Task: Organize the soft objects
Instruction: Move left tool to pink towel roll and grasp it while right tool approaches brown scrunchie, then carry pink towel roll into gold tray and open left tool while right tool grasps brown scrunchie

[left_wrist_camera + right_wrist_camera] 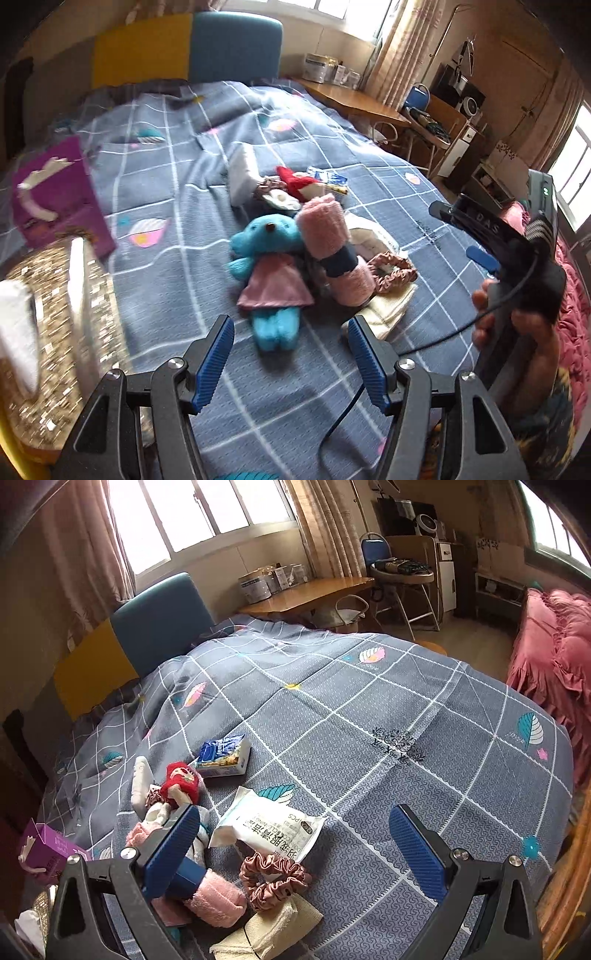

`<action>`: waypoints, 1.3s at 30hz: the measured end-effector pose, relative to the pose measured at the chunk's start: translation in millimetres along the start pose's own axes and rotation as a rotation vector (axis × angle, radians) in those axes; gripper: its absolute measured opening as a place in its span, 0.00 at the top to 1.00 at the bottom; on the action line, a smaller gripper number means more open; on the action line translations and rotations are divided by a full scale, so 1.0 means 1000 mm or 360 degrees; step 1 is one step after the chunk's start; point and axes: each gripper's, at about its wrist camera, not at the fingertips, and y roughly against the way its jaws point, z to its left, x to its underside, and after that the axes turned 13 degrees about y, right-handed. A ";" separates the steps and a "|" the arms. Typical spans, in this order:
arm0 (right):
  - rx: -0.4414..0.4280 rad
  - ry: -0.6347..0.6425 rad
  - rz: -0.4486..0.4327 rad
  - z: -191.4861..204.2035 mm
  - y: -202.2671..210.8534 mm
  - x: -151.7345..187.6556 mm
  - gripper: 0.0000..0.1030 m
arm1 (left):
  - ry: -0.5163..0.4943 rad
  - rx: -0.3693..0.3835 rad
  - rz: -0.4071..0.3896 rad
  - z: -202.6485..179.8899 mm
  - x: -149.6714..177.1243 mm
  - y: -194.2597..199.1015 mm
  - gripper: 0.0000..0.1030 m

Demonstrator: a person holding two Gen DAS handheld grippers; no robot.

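A pile of soft things lies on the grey checked bedspread [177,177]. A blue plush bear [271,273] in a pink dress lies nearest my left gripper [291,363], which is open and empty just short of its feet. Beside it are a rolled pink towel [332,247], a pink scrunchie [393,271], a cream cloth [391,308] and a red-haired doll [299,181]. My right gripper [299,849] is open and empty above the scrunchie [273,880], towel [218,897], cream cloth [273,930] and a wipes pack [269,825].
A gold sequined container [62,317] sits at the left, with a purple box [55,195] behind it. A tissue pack [223,755] lies on the bedspread [369,716]. A wooden desk [310,590], a chair and a pink quilt [554,657] stand beyond the bed.
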 end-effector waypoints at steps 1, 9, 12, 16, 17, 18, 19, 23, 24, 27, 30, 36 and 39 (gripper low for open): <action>-0.0009 -0.0005 0.0004 0.000 0.000 0.000 0.00 | 0.0000 0.0017 0.0019 -0.004 -0.003 -0.006 0.37; -0.0050 -0.0094 0.0021 -0.010 -0.002 0.001 0.00 | 0.0001 0.0075 0.0161 -0.049 -0.028 -0.069 0.44; -0.0070 -0.0141 0.0043 -0.015 -0.004 0.002 0.00 | 0.0035 0.0023 0.0215 -0.056 -0.036 -0.099 0.44; -0.0104 -0.0186 0.0075 -0.020 -0.008 0.004 0.00 | 0.0132 -0.0044 0.0268 -0.056 -0.043 -0.127 0.44; -0.0109 -0.0189 0.0085 -0.020 -0.009 0.005 0.00 | 0.0151 -0.0055 0.0270 -0.056 -0.044 -0.131 0.44; -0.0115 -0.0193 0.0094 -0.020 -0.010 0.005 0.00 | 0.0167 -0.0088 0.0276 -0.055 -0.046 -0.136 0.44; -0.0118 -0.0195 0.0100 -0.020 -0.011 0.005 0.00 | 0.0169 -0.0102 0.0284 -0.053 -0.046 -0.140 0.46; -0.0124 -0.0231 0.0126 -0.023 -0.013 0.007 0.00 | 0.0069 -0.0038 0.0262 -0.052 -0.040 -0.135 0.65; -0.0127 -0.0250 0.0139 -0.025 -0.015 0.008 0.00 | 0.0046 -0.0020 0.0254 -0.053 -0.039 -0.131 0.66; -0.0143 -0.0242 0.0226 -0.023 -0.024 0.010 0.11 | -0.0004 0.0027 0.0235 -0.050 -0.033 -0.112 0.67; -0.0132 -0.0145 0.0340 -0.012 -0.036 0.012 0.24 | -0.0017 0.0079 0.0240 -0.045 -0.027 -0.092 0.67; -0.0251 -0.0054 0.0652 0.006 -0.067 0.026 0.28 | -0.0049 0.0097 0.0238 -0.033 -0.027 -0.067 0.67; -0.0215 0.0014 0.0653 0.012 -0.067 0.028 0.31 | -0.0089 0.0114 0.0195 -0.035 -0.039 -0.053 0.67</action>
